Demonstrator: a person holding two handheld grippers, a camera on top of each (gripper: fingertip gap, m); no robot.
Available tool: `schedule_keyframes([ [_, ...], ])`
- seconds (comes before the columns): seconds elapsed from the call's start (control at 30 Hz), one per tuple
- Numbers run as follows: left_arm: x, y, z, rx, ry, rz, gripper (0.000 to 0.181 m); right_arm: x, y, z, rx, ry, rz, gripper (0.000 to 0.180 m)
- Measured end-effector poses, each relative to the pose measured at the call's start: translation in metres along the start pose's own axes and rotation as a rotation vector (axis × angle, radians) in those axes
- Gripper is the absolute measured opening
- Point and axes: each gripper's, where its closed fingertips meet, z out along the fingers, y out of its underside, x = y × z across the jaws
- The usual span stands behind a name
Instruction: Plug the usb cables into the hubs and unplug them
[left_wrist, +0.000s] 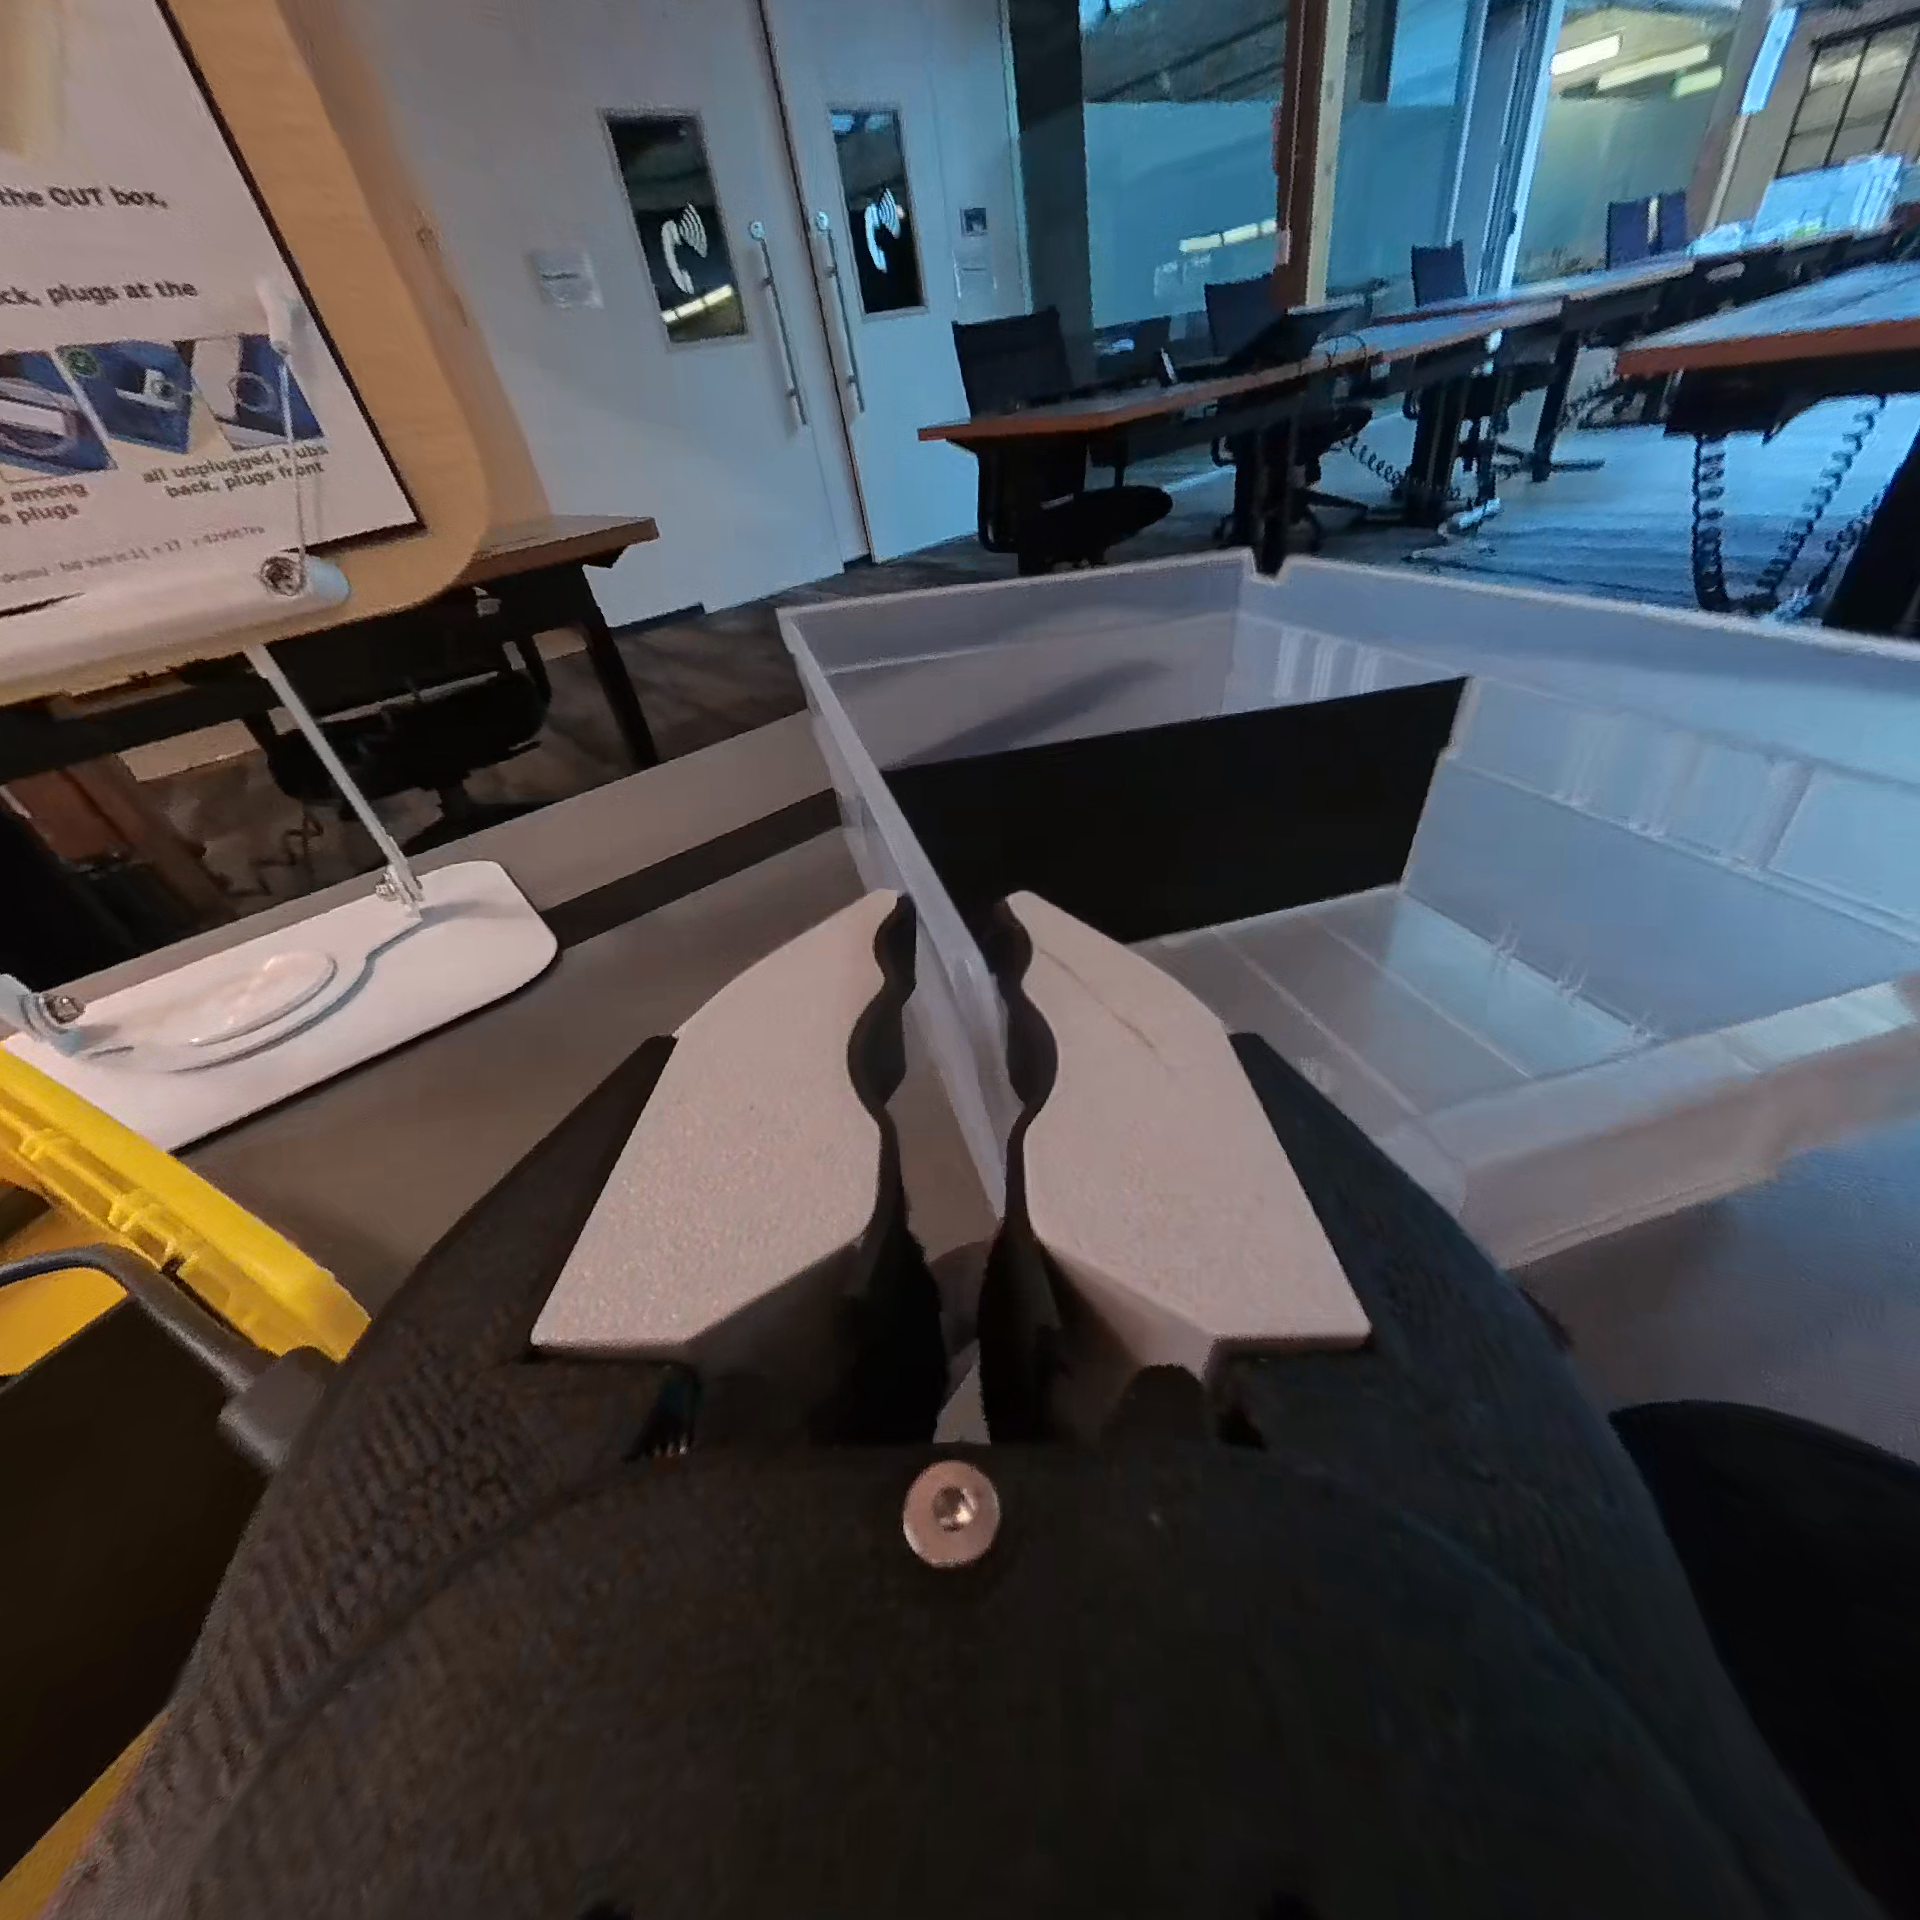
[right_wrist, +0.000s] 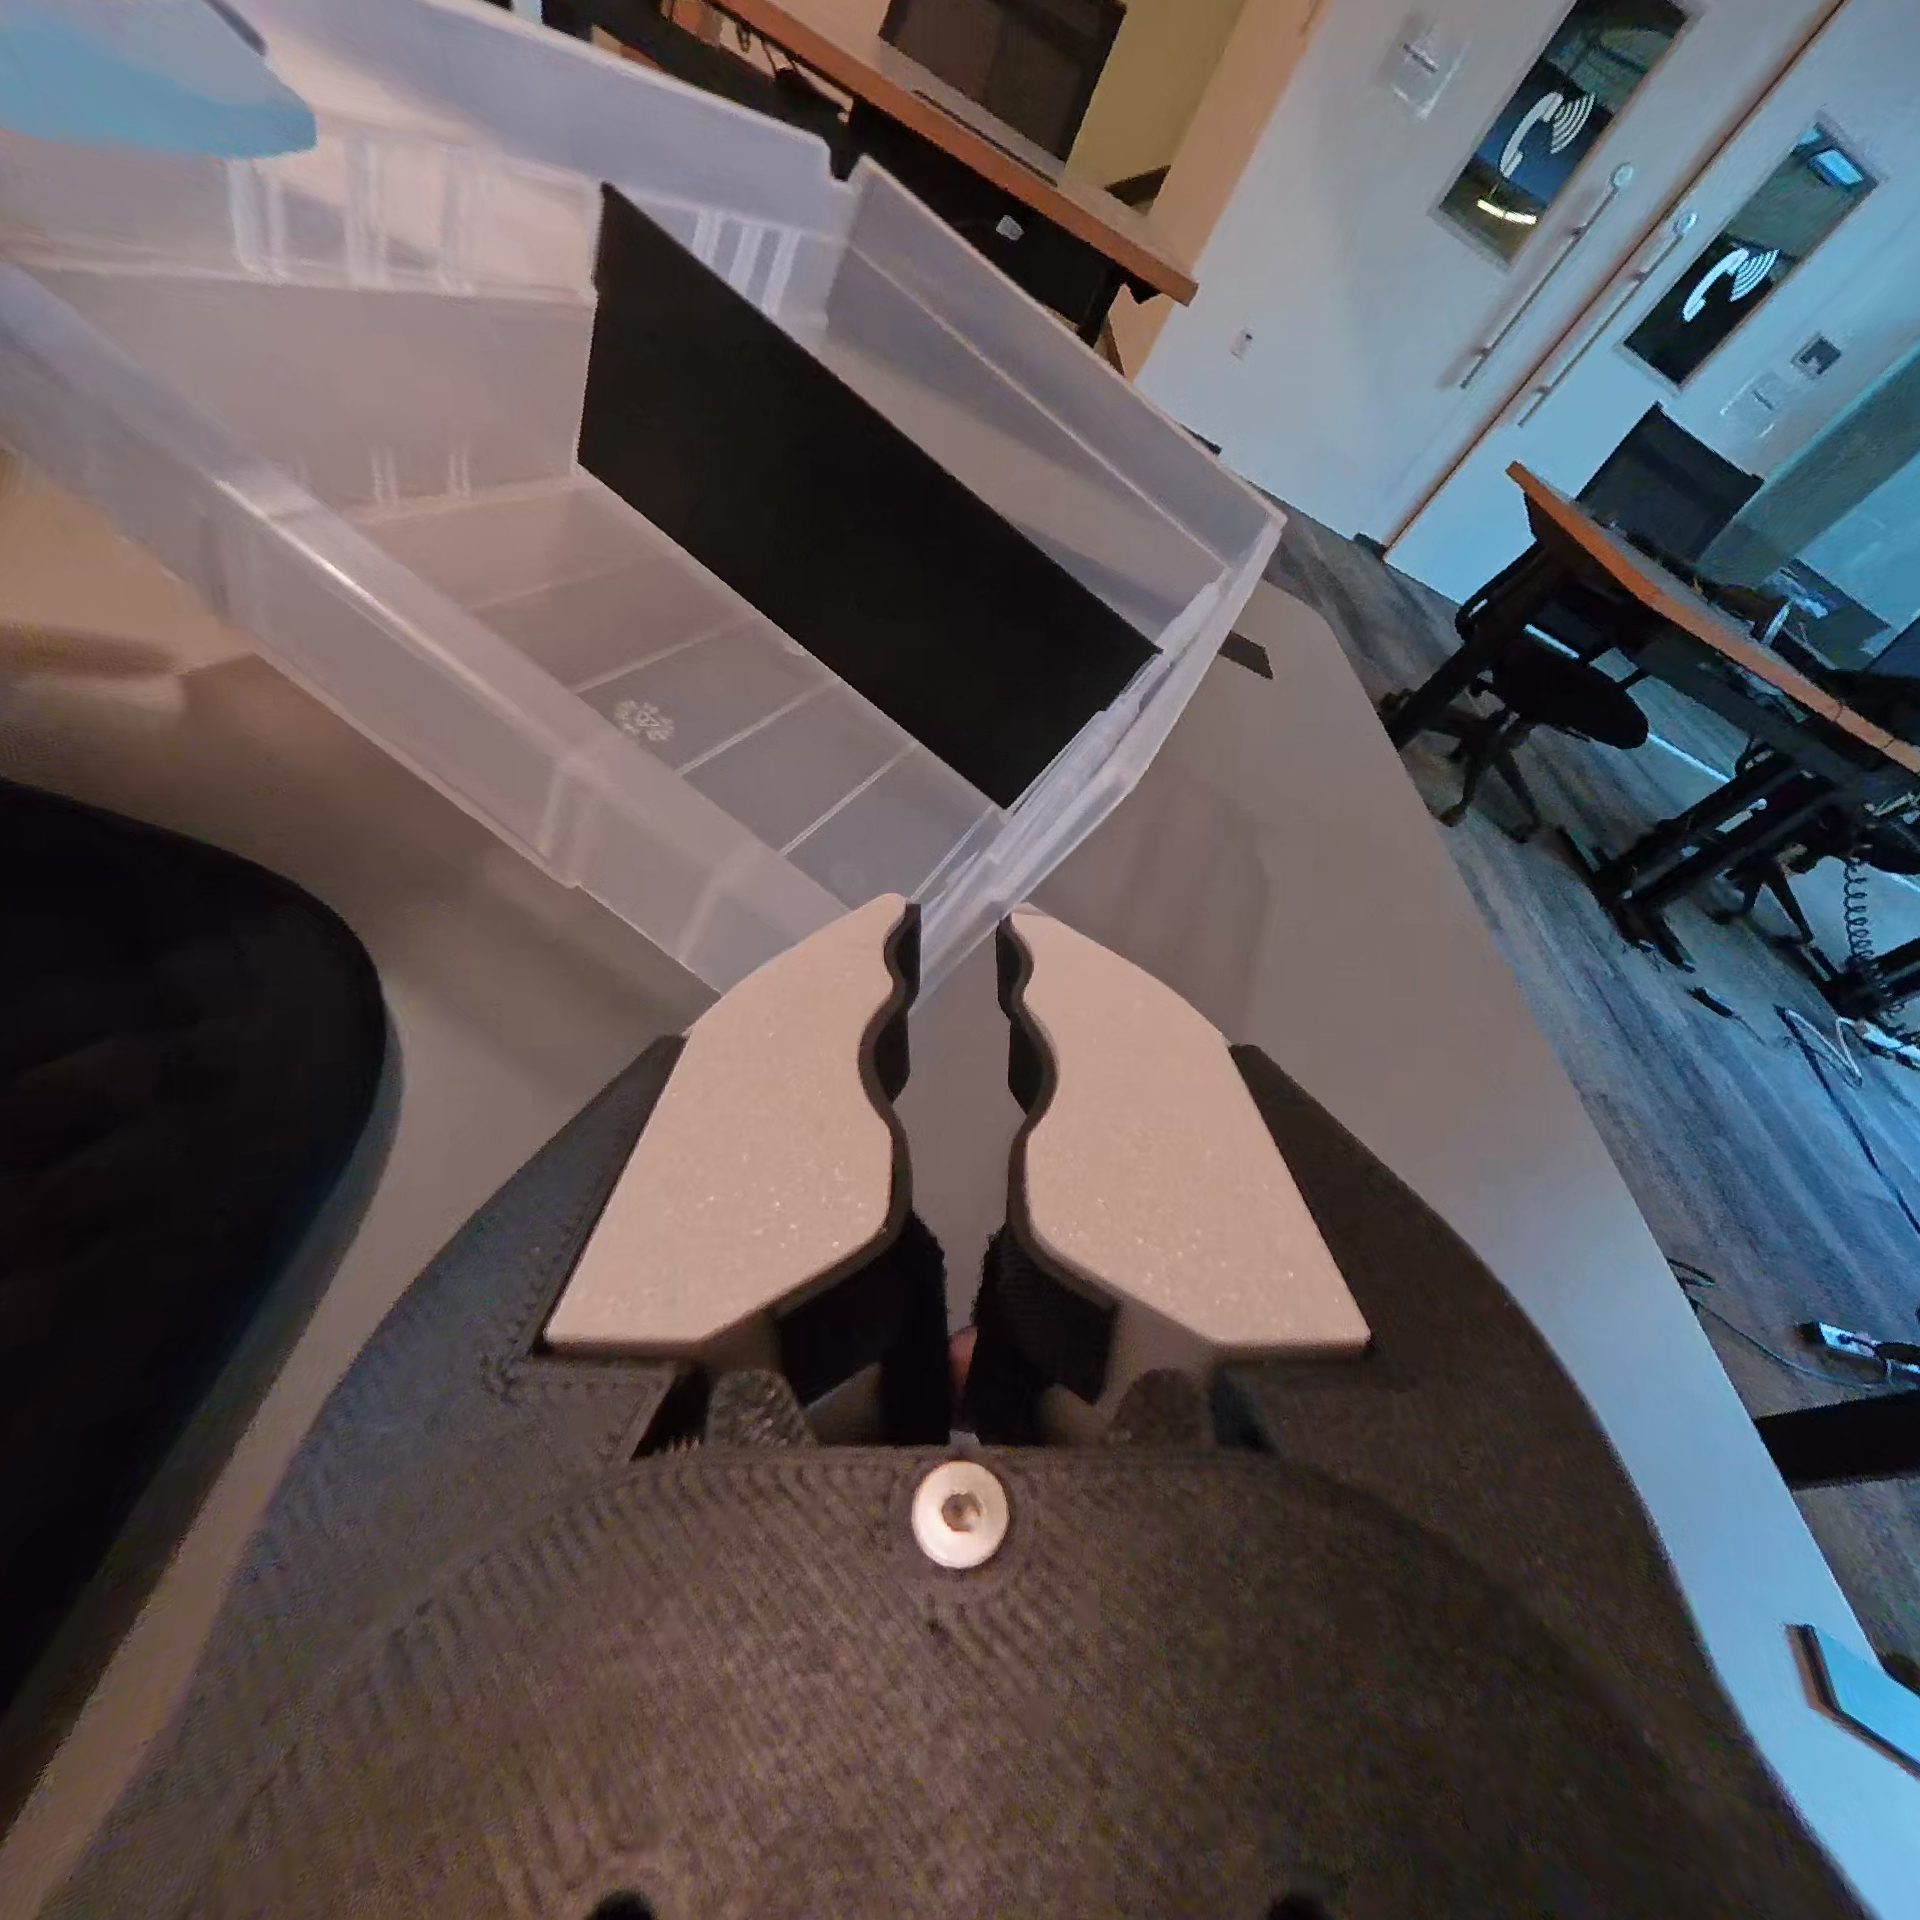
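A clear plastic box stands on the grey table, with a black divider panel upright inside it. No USB cables or hubs show in either view. My left gripper is shut on the box's left side wall, which runs between its fingers. In the right wrist view the same box and its black panel appear tilted. My right gripper is shut on the rim of the box's right end wall near the corner.
A framed instruction sheet on a white stand is at the left, with a yellow case in front of it. The table's curved edge runs along the right. Office desks and chairs stand beyond.
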Motion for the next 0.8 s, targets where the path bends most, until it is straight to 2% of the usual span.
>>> schedule_keyframes([
  [0.2, 0.008, 0.012, 0.000, -0.051, 0.002, 0.098, 0.023, 0.007, 0.008, 0.004, -0.013, 0.034, 0.034, 0.014],
  [0.27, 0.012, 0.012, 0.001, -0.062, 0.028, 0.124, 0.035, 0.009, 0.010, 0.004, -0.017, 0.043, 0.042, 0.016],
  [0.37, 0.015, 0.009, -0.005, -0.122, 0.063, 0.160, 0.042, 0.012, 0.007, 0.003, 0.008, 0.059, 0.051, 0.018],
  [0.4, 0.013, 0.006, -0.008, -0.145, 0.063, 0.174, 0.045, 0.016, 0.005, 0.002, 0.022, 0.077, 0.060, 0.021],
  [0.47, 0.009, -0.008, -0.025, -0.177, 0.073, 0.197, 0.054, 0.028, -0.003, -0.004, 0.108, 0.136, 0.086, 0.039],
  [0.57, 0.010, -0.025, -0.071, -0.200, 0.218, 0.243, 0.058, 0.043, -0.024, -0.020, 0.309, 0.221, 0.079, 0.064],
  [0.6, 0.007, -0.020, -0.087, -0.241, 0.268, 0.288, 0.058, 0.046, -0.030, -0.025, 0.354, 0.243, 0.062, 0.070],
  [0.67, -0.023, 0.001, -0.112, -0.372, 0.227, 0.400, 0.058, 0.040, -0.042, -0.031, 0.416, 0.231, 0.016, 0.077],
  [0.8, -0.079, 0.063, -0.144, -0.722, 0.118, 0.625, 0.058, -0.002, -0.057, -0.024, 0.469, 0.039, -0.099, 0.079],
])
